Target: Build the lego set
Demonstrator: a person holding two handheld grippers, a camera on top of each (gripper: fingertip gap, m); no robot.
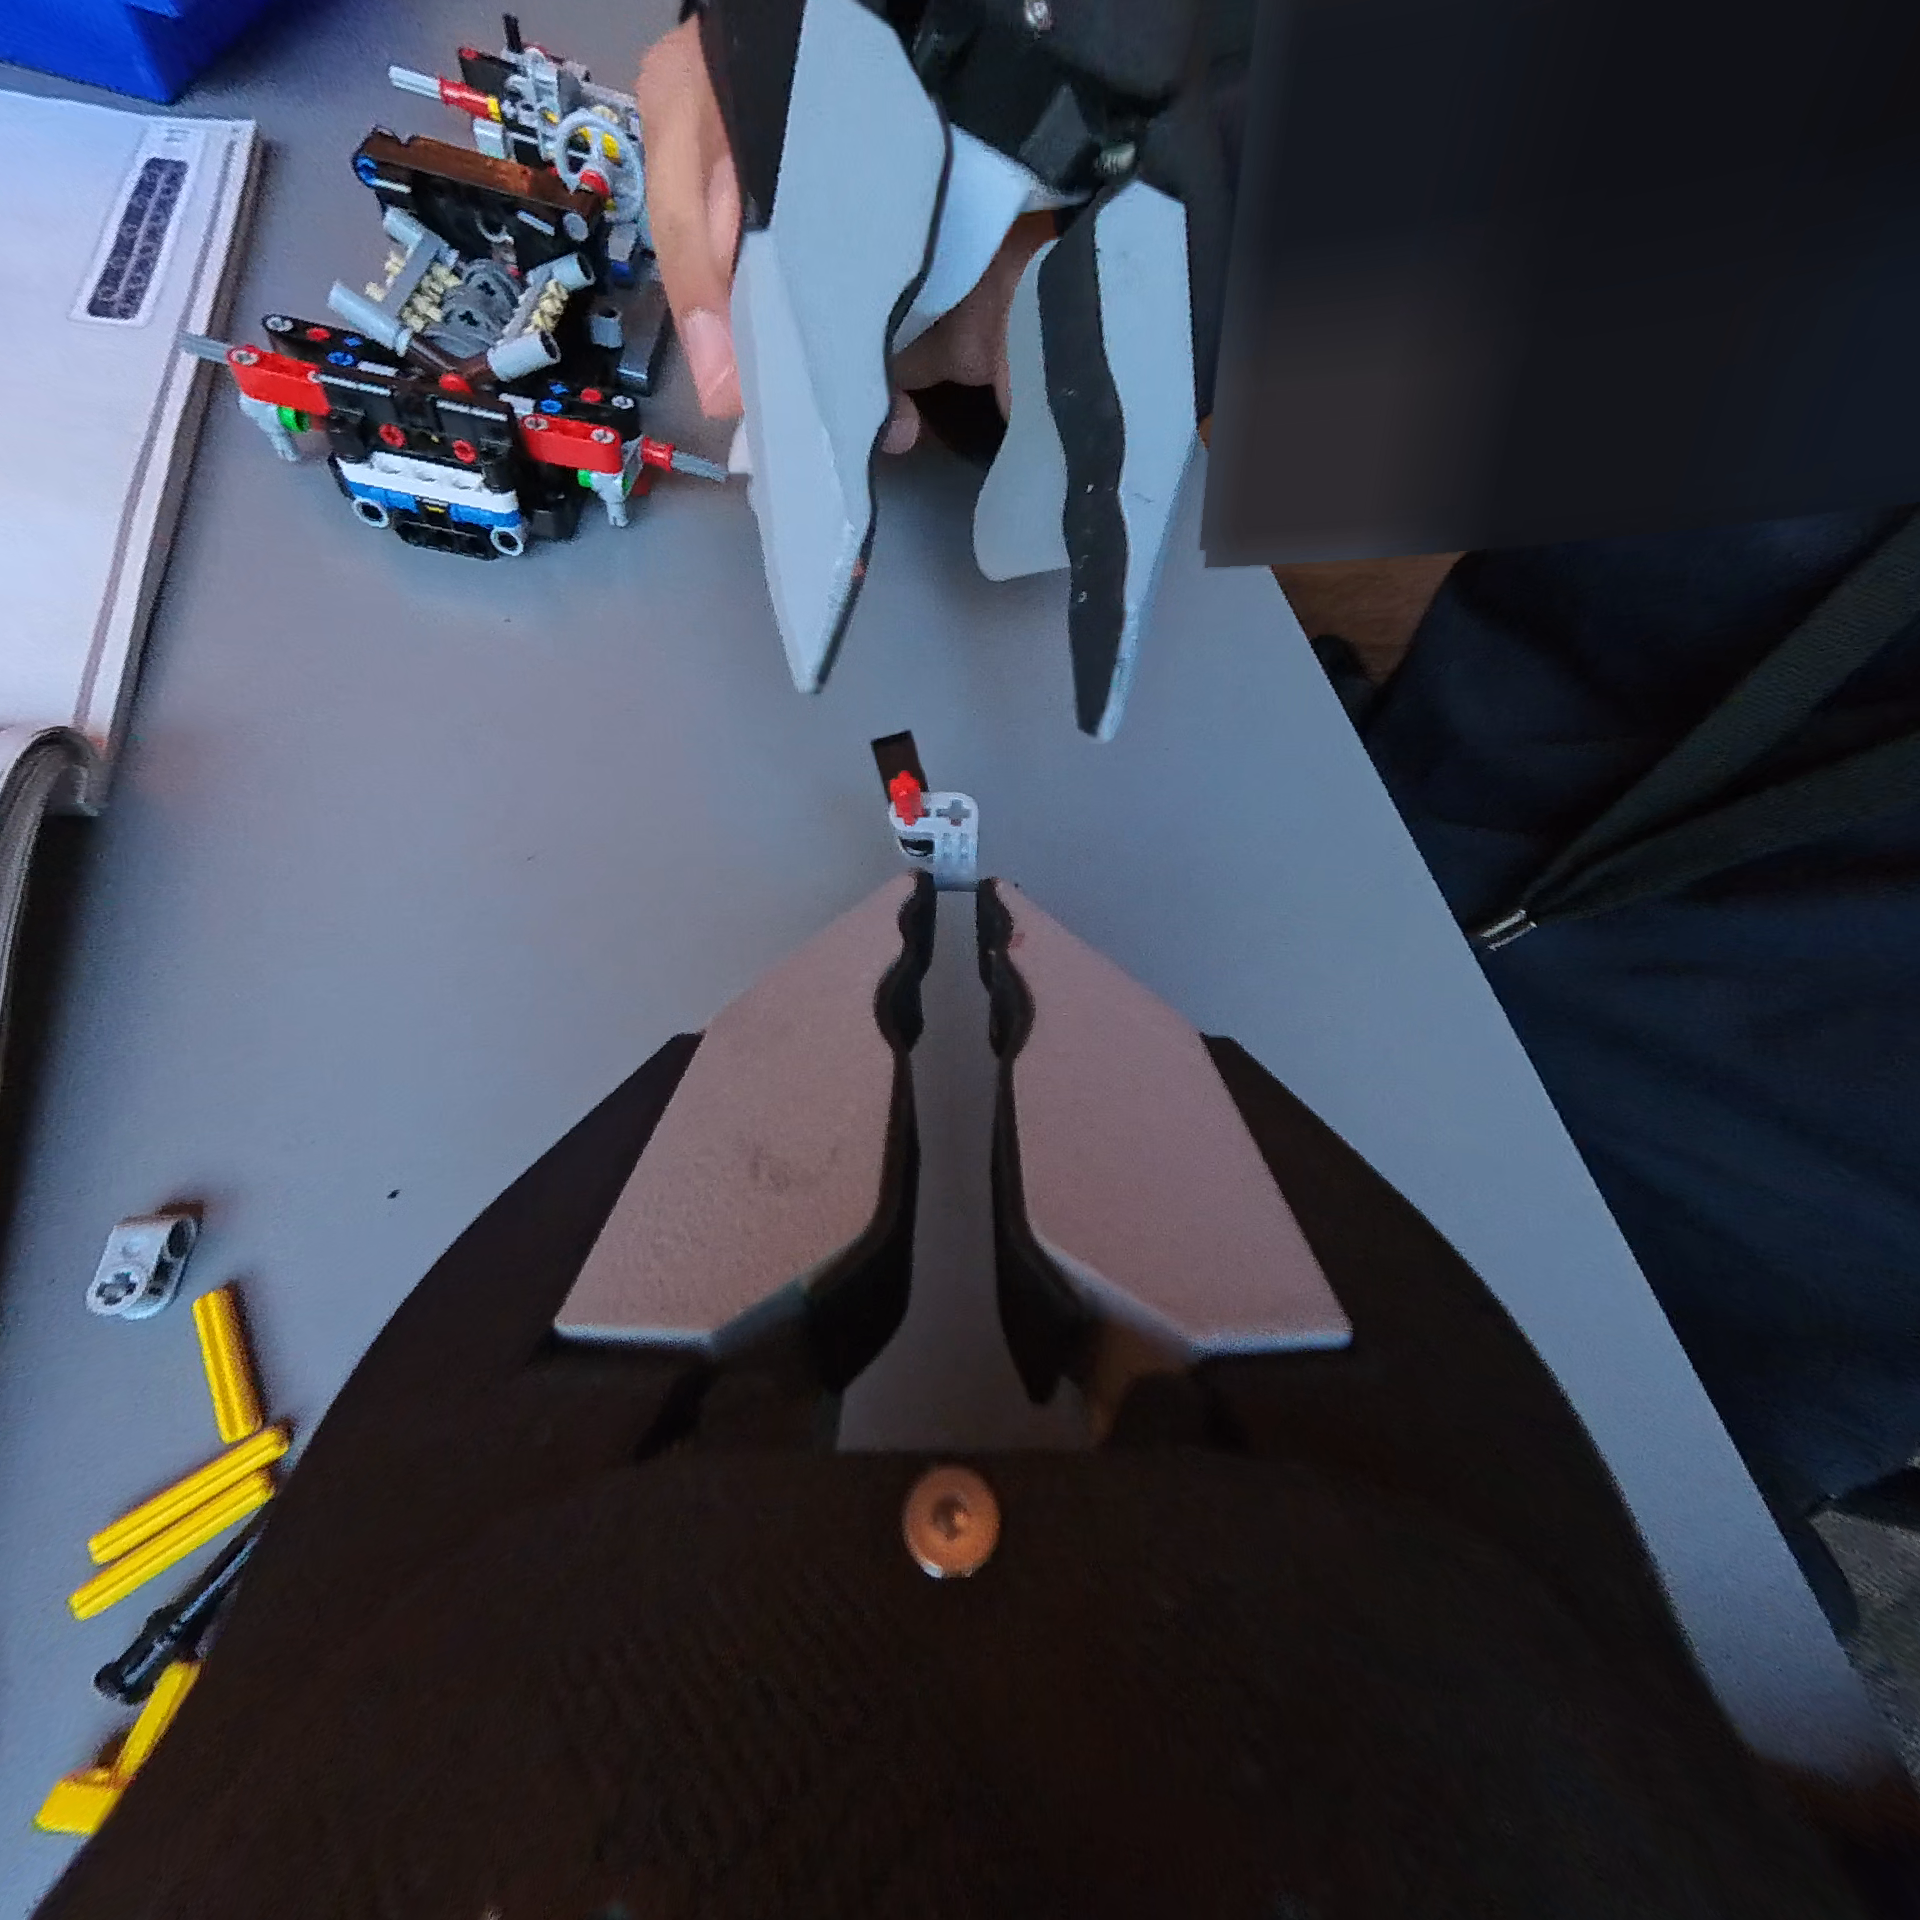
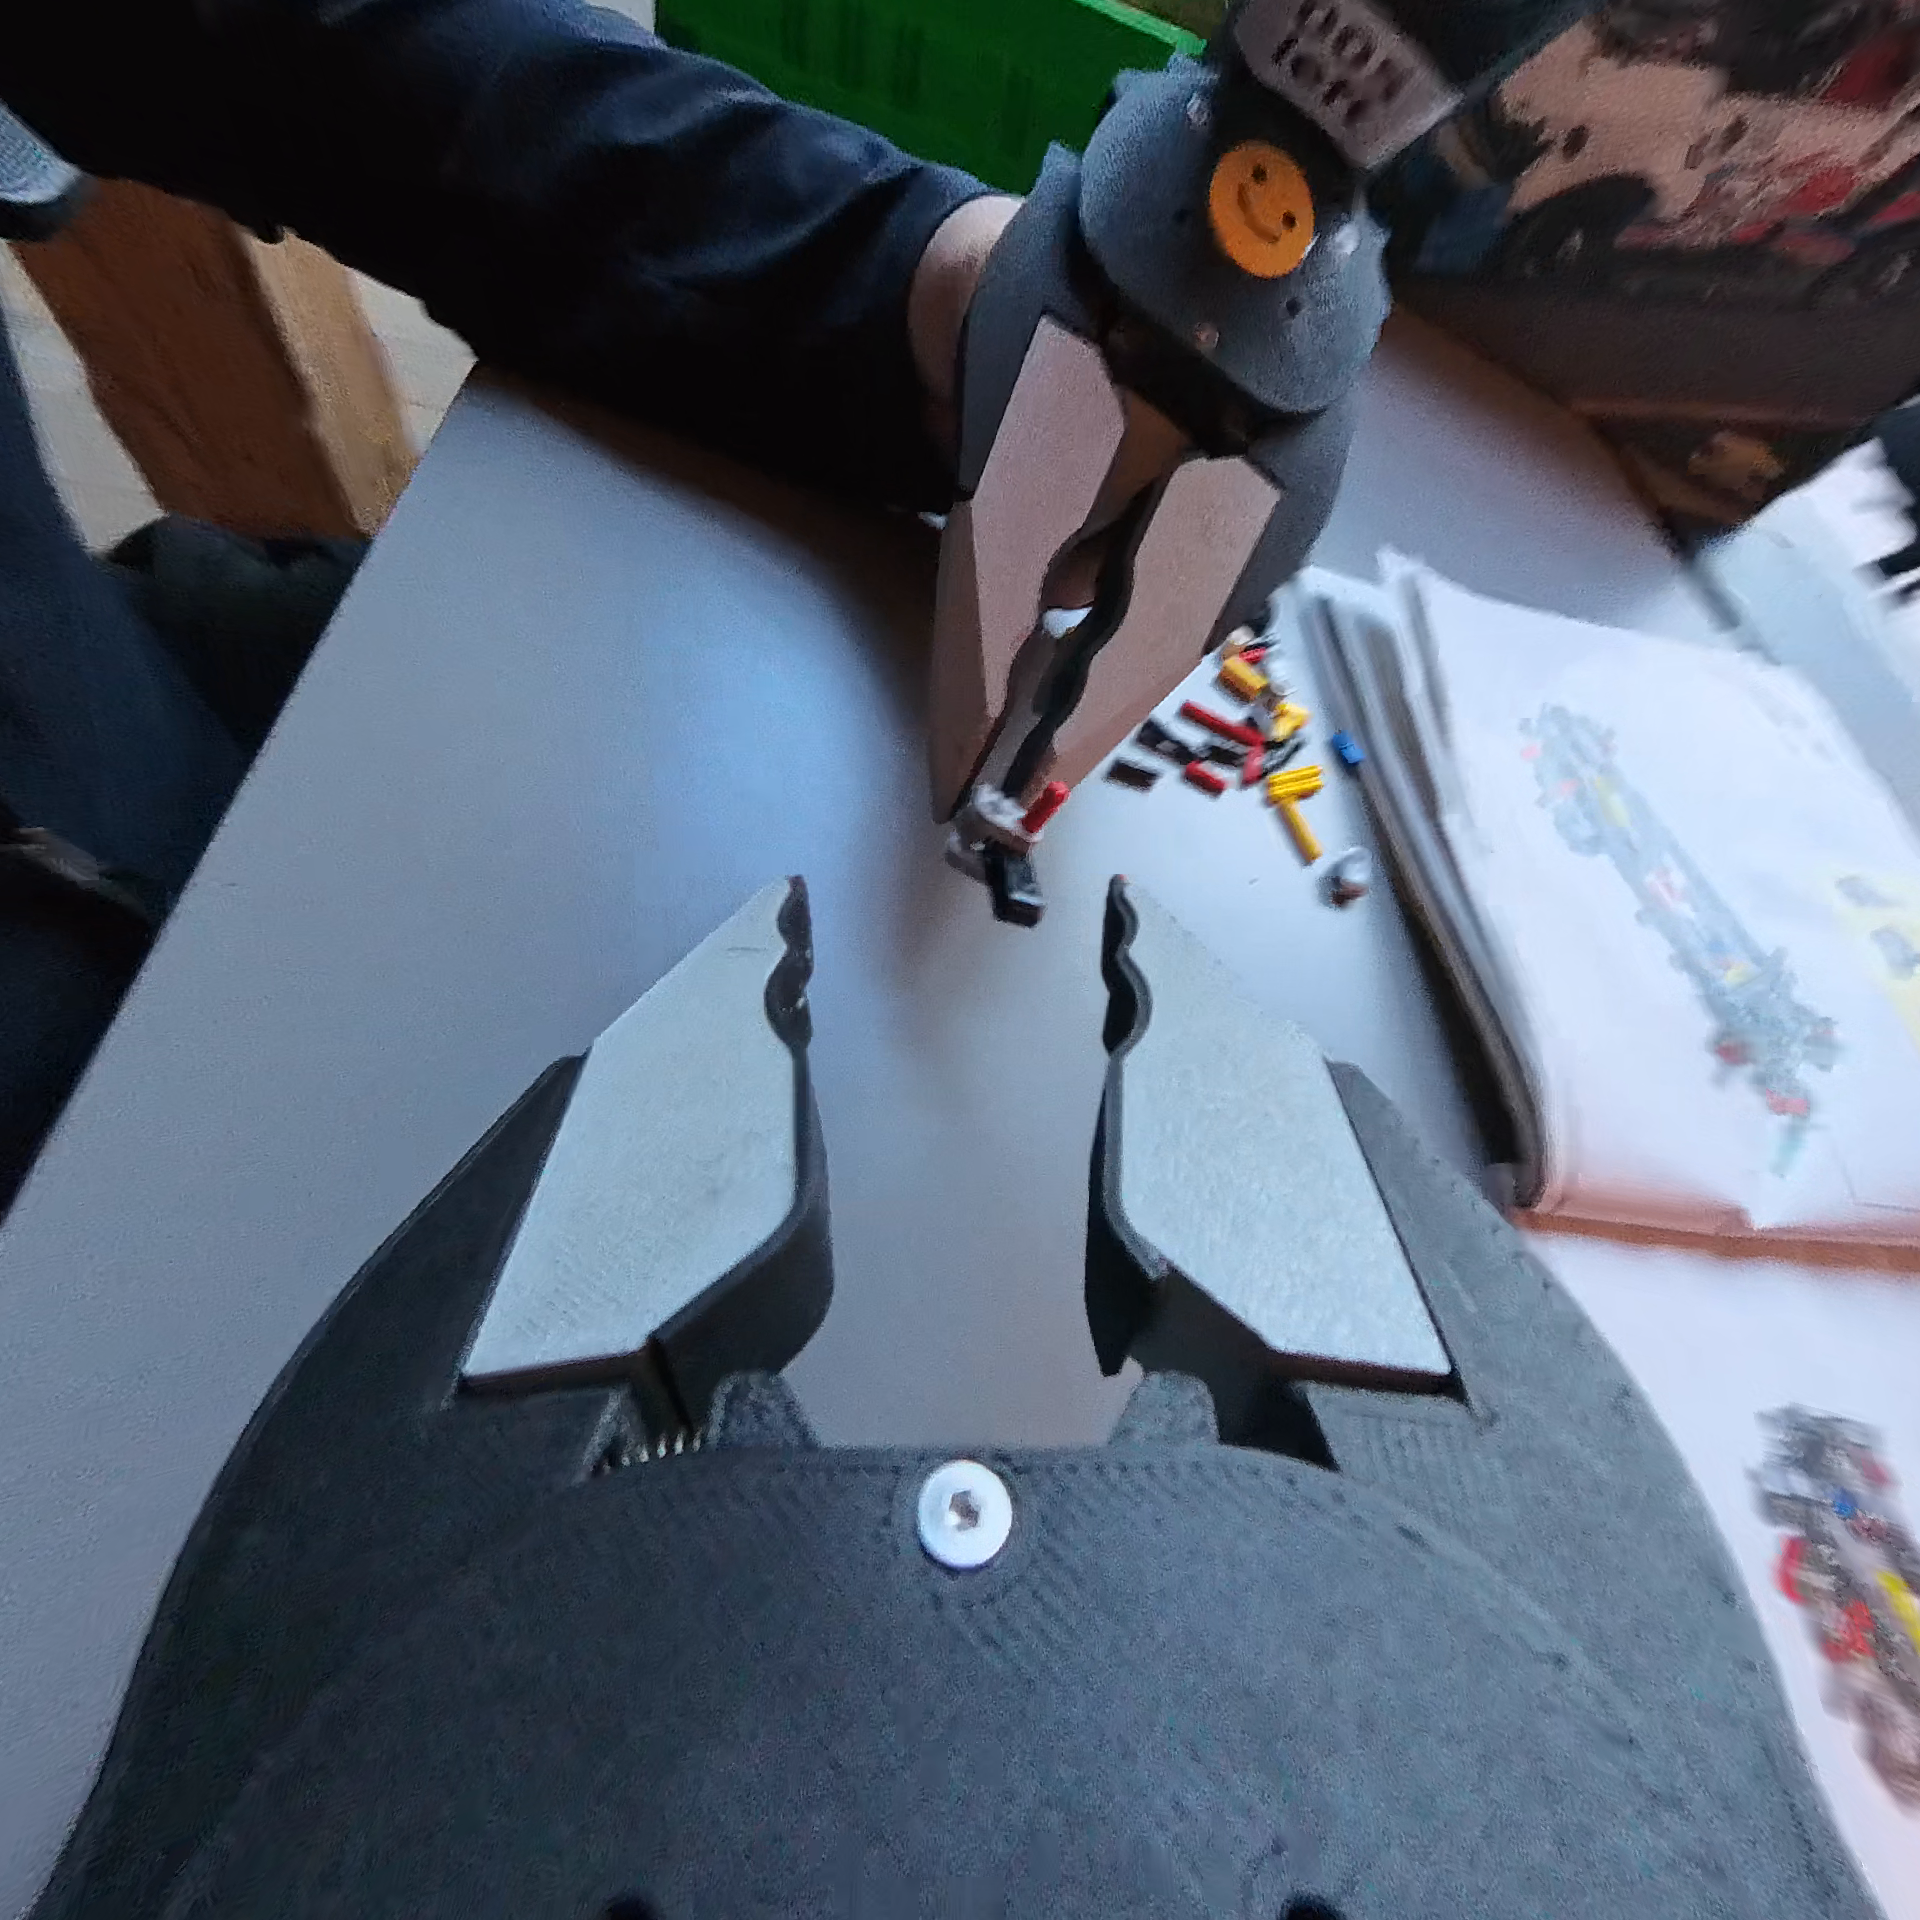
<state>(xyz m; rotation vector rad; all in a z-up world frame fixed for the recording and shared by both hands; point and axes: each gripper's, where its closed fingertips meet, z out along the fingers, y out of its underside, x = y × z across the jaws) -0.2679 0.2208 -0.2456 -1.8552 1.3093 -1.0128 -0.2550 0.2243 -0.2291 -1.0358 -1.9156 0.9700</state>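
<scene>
Left gripper (image 1: 948, 883) fingers pinch small grey connector piece (image 1: 940, 831) above surface (image 1: 520, 831) near its edge. Right wrist view alone shows open instruction book (image 2: 1662, 883). Right gripper (image 2: 956, 894) fingers wide apart, bare, facing piece.

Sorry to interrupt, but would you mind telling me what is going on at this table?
A person works two hand-held tongs over a grey table. The left tongs pinch a small grey connector piece carrying a red pin and a black part. The right tongs face it, open and empty. A partly built brick model, loose yellow rods and an open booklet lie nearby.
</scene>
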